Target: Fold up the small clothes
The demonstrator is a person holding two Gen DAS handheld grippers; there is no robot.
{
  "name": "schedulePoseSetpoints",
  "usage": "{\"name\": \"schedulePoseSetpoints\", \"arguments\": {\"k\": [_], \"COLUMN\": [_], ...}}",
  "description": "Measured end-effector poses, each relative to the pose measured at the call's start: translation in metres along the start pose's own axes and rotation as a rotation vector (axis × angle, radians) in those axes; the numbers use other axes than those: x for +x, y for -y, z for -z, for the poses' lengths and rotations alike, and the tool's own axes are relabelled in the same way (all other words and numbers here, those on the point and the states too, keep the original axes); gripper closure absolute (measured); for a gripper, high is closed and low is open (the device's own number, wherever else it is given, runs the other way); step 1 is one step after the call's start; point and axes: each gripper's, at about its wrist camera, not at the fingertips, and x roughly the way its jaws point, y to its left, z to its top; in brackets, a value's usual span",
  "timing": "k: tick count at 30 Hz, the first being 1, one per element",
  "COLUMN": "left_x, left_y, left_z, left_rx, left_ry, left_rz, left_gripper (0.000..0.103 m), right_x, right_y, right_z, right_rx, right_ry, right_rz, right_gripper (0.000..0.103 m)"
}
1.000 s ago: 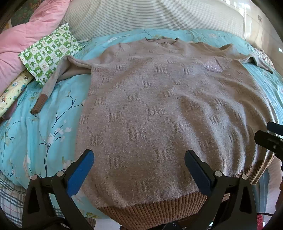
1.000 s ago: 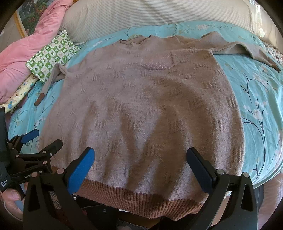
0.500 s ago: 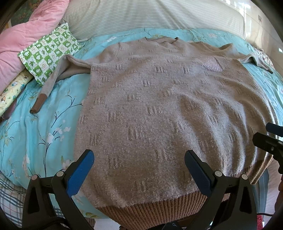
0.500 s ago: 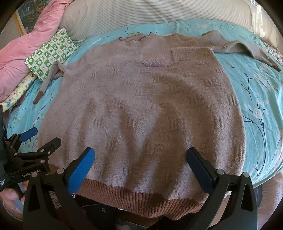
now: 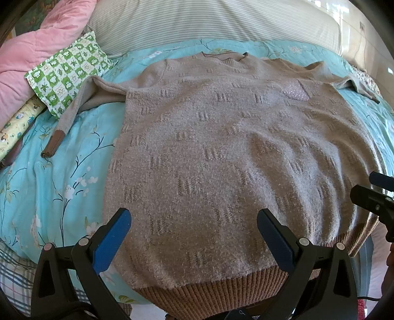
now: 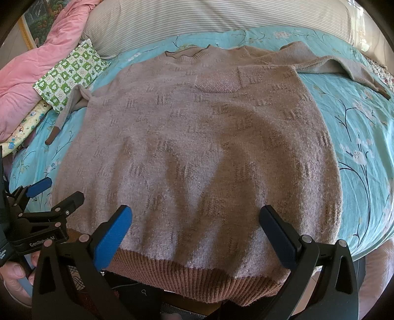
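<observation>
**Both claws wide open above the hem of a spread sweater**

Left claw spread wide, blue-padded fingers well apart, gripping nothing, hovering over the near left part of the garment. Right claw equally wide, blue pads empty, poised over the near right part. Seen from the right wrist view, left claw just to the left, near the hem corner, also parted.

Directly ahead of both: taupe knitted sweater with a woven block pattern, lying flat, front up, on the bed. Darker brown ribbed hem nearest the claws, hanging at the bed's edge. Farther out, a small sparkly chest pocket, then the ribbed collar at the far end. One sleeve with a brown cuff trailing out to the left, the other sleeve stretched away to the far right.

Beneath it all, turquoise bedsheet printed with blossoming branches. Beyond the left sleeve, a green-and-white checked pillow and a crumpled pink quilt. Past the collar, a long grey-striped bolster.
</observation>
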Motion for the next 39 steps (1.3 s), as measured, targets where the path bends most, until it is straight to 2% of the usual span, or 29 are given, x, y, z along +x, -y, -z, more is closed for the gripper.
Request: {"name": "schedulePoseSetpoints", "arguments": {"k": [14,22,30,33,36,39], "left_x": [0.004,0.010,0.022,0.030,0.037,0.045], "left_y": [-0.001,-0.004,-0.007,-0.010,-0.015,-0.021], "left_z": [-0.003,-0.007,-0.022,-0.035,-0.054,-0.075], "left_rx": [-0.003,-0.025,-0.030,-0.027,-0.045,-0.057], "left_ry": [-0.024,-0.035,-0.034,-0.030,-0.018,-0.017], "left_rz": [0.018,0.075,0.115,0.119,0.130,0.119], "left_gripper": [0.001,0.001,0.001,0.001,0.001,0.001], "right_x": [0.001,-0.001,-0.004,-0.006,-0.010,-0.018], "right_y": [0.000,0.007,0.045,0.064,0.086,0.123], "right_z": [-0.001,-0.005,-0.020,-0.030,-0.041,-0.057], "right_rx": [0.003,0.029,0.119,0.142,0.180,0.256], "right_ry": [-0.001,0.014,0.038,0.051,0.067,0.113], "right_rz": [-0.004,-0.022,-0.023,-0.019,0.030,0.016], "right_gripper": [0.000,0.000,0.000,0.000,0.000,0.000]}}
